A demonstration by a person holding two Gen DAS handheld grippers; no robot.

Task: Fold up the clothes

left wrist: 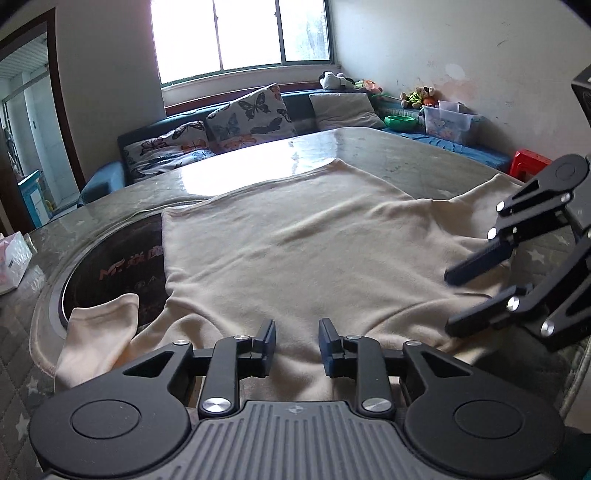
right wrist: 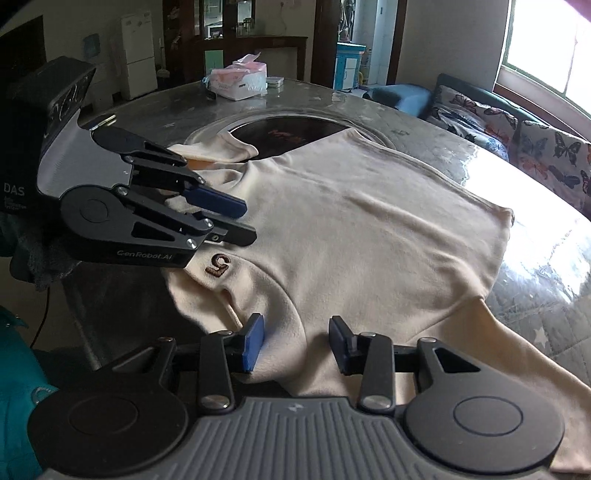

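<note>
A: Two pairs of tongs over one cream shirt (left wrist: 295, 236); where exactly?

B: Spread flat across the grey counter (left wrist: 258, 162); near edge hanging just past the rim; far hem short of the bright glare from the window (left wrist: 240, 33).

A: Left tongs (left wrist: 297, 332)?

B: Parted, with a clear gap between the blue pads; low over the near edge of the shirt; cloth under the gap, not pinched; seen from the other side too (right wrist: 245, 221), both tips apart and bare.

A: Right tongs (right wrist: 297, 332)?

B: Parted a little wider; also at the near edge; nothing clamped; fabric lying loose beneath the fingers (right wrist: 255, 339). In the left wrist view, off to the right (left wrist: 465, 295), angled down toward the cloth.

A: Anything else on the shirt?

B: Small brown numeral 5 (right wrist: 218, 265) stitched near the left tongs; one sleeve (left wrist: 107, 325) bent outward, resting on the dark round hob (left wrist: 110, 266) sunk into the counter; body of the shirt covering part of that hob; other sleeve (right wrist: 517, 354) trailing off toward the near right corner.

A: Beyond the cloth?

B: Tissue pack (right wrist: 240, 79) at the far end of the counter, well apart from the shirt; butterfly cushions (left wrist: 251, 110) on the sofa under the window; red stool (left wrist: 528, 162) beside the wall.
</note>
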